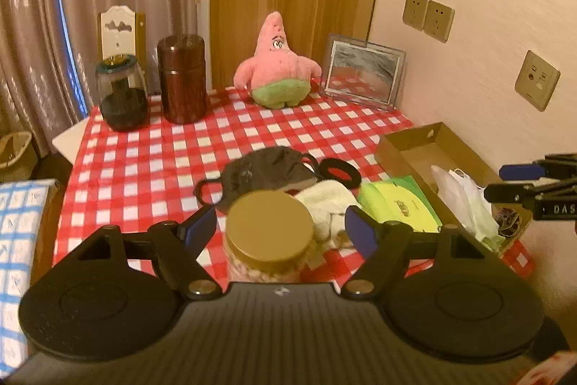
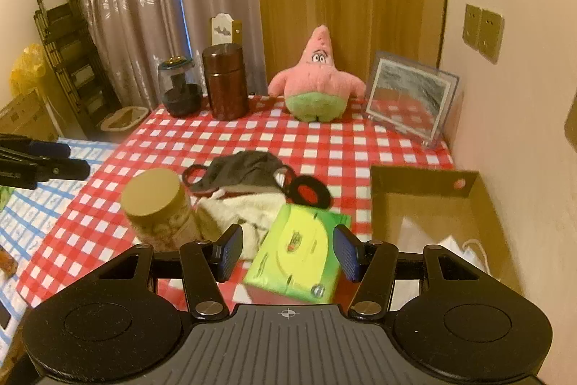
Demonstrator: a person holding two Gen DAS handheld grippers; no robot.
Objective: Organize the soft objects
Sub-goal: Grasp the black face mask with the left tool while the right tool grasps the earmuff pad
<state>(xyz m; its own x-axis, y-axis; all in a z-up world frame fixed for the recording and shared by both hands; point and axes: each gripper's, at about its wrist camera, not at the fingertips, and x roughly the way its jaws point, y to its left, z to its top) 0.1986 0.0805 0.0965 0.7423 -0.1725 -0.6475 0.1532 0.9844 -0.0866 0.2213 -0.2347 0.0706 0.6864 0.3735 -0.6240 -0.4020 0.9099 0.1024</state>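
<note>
Here, from the left wrist, the left gripper [image 1: 281, 231] is spread wide around a gold-lidded jar [image 1: 268, 240], not touching it. Behind lie a dark fabric mask [image 1: 268, 168] and fuzzy white cloth [image 1: 326, 201].

From the right wrist, the right gripper [image 2: 286, 253] gapes around a glossy green tissue pack [image 2: 299, 255]; beside it, a cardboard box [image 2: 479, 222] holds white plastic bags [image 2: 458, 249].

Home room, curtains [image 2: 144, 6], checked tablecloth [image 1: 151, 161], plush toy [image 1: 277, 64], framed picture [image 1: 364, 71]
</note>
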